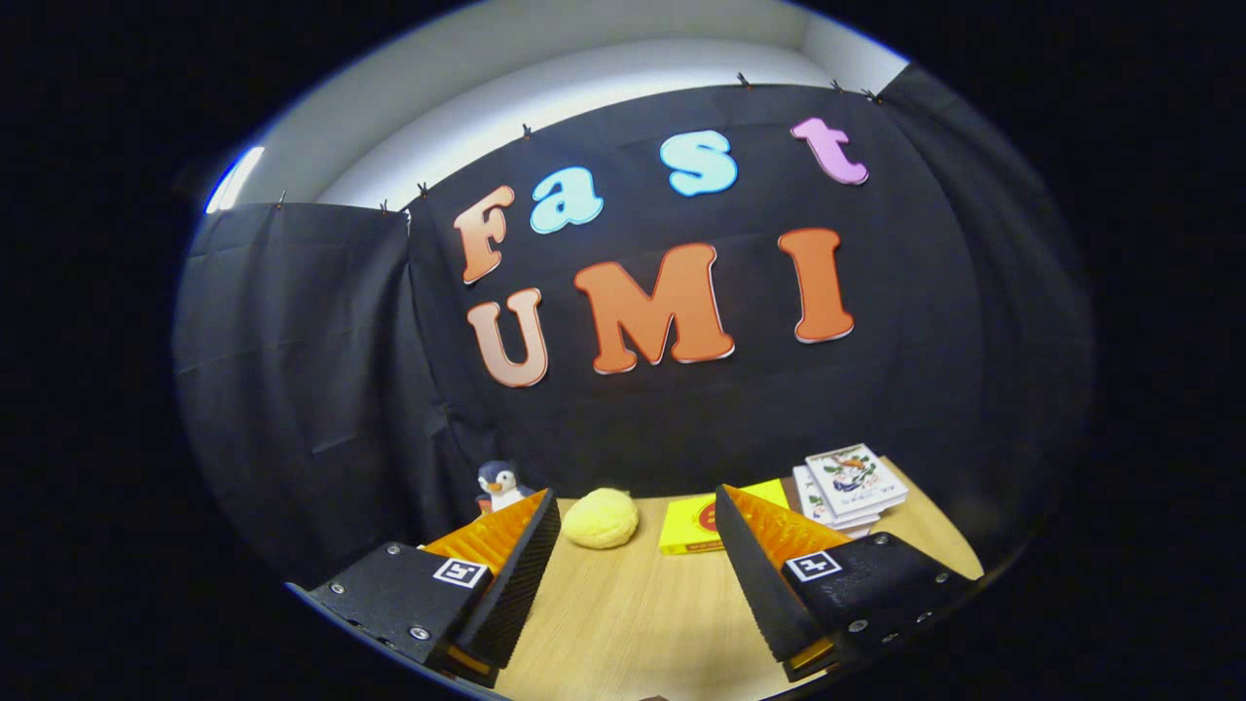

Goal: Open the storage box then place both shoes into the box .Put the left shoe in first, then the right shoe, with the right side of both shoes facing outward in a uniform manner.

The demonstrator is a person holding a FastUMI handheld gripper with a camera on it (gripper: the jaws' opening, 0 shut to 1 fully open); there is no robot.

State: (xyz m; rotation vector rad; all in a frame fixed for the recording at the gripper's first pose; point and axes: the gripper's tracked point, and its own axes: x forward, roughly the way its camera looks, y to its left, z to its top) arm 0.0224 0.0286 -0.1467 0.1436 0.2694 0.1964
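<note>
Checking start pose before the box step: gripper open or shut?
Open. The gripper has its fingers spread wide over the wooden table, bare tabletop between them, nothing held. A yellow round object lies beyond them.

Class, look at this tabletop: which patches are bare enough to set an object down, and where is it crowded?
Bare wood lies between the open claw fingers, short of the yellow round object and yellow box. The table's far edge is crowded: penguin toy, round object, box, stacked books.
</note>
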